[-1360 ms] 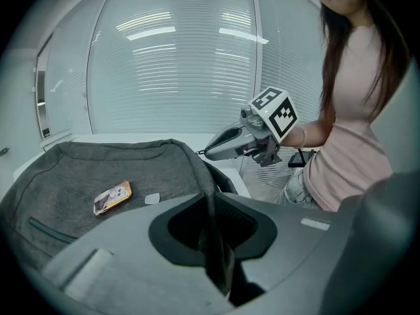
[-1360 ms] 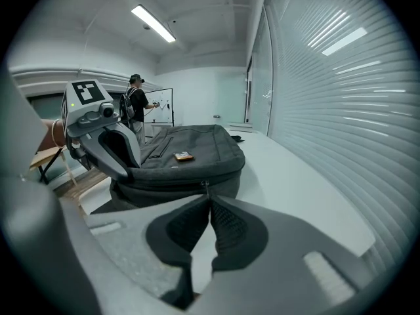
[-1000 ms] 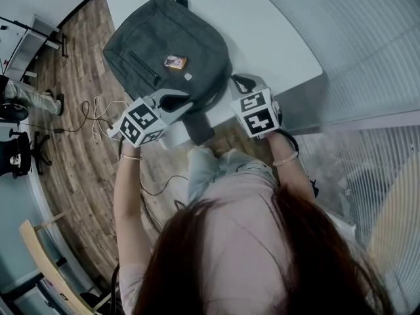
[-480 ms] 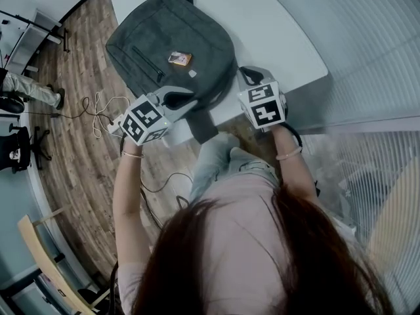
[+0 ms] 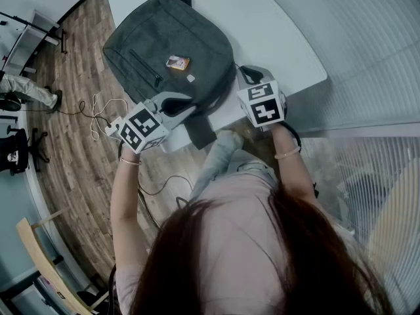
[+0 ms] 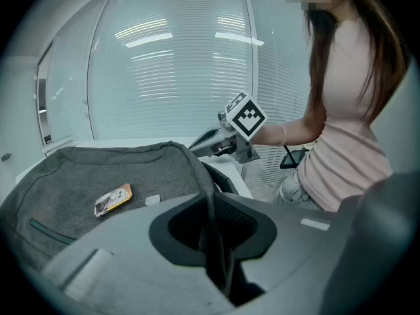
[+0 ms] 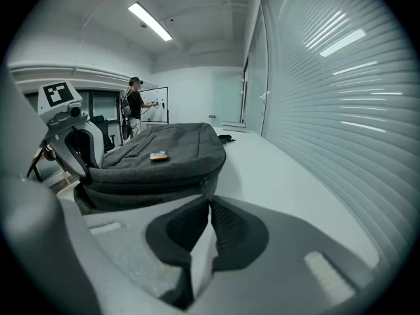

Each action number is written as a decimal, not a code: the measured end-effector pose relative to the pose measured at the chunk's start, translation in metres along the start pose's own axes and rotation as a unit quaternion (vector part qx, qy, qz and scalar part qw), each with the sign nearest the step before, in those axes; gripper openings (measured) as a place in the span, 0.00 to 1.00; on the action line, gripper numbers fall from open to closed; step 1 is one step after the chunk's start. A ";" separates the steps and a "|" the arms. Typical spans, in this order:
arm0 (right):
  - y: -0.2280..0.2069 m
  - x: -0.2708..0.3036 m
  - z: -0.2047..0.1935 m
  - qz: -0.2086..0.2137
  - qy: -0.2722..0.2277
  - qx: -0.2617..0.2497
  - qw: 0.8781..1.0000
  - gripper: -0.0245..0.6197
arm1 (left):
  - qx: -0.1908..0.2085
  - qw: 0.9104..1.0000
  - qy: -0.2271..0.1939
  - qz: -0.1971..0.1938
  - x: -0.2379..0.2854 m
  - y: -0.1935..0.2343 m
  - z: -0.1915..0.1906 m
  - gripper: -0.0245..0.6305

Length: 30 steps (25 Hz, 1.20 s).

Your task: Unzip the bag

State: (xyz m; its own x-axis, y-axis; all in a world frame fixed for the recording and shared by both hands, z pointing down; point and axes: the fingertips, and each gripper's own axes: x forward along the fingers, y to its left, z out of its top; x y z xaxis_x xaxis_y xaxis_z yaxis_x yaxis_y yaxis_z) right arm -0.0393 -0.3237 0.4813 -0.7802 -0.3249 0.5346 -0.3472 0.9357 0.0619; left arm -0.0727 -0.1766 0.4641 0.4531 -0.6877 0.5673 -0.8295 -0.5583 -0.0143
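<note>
- Bag (image 5: 167,51): soft fabric, likely light and limp; flat on counter (image 5: 262,18), at its front edge.
- Left hand-held gripper (image 5: 184,102): clamped on the bag's edge.
- Right hand-held gripper (image 5: 244,74): jaws together at zip pull (image 7: 206,181), where I'd grip.

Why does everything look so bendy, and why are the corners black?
Left gripper view: the wide lens bows the blinds and darkens the corners. Right gripper view: same bowing, plus a bright ceiling light. Head view: dimmer, no black corners.

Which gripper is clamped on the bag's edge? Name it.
The left gripper: the edge of the grey bag runs between its jaws. The right gripper shows no fabric between its jaws, which meet at the tips.
</note>
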 end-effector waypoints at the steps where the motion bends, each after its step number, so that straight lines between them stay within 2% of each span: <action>1: -0.002 0.001 0.000 0.000 0.001 -0.001 1.000 0.06 | 0.000 1.000 -0.001 0.000 0.000 0.000 0.000 0.12; 17: -0.023 0.022 0.012 -0.003 -0.004 0.011 1.000 0.06 | -0.002 1.000 -0.007 -0.007 0.000 0.000 0.001 0.11; 30: -0.036 0.038 0.024 0.012 -0.007 -0.010 1.000 0.06 | -0.006 1.000 -0.006 -0.011 0.002 0.000 0.000 0.11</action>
State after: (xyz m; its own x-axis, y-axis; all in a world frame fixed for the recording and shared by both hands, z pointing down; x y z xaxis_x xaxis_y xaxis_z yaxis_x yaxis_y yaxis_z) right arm -0.0688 -0.3731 0.4786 -0.7959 -0.3032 0.5240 -0.3175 0.9460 0.0650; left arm -0.0714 -0.1781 0.4652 0.4755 -0.6800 0.5581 -0.8225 -0.5686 0.0079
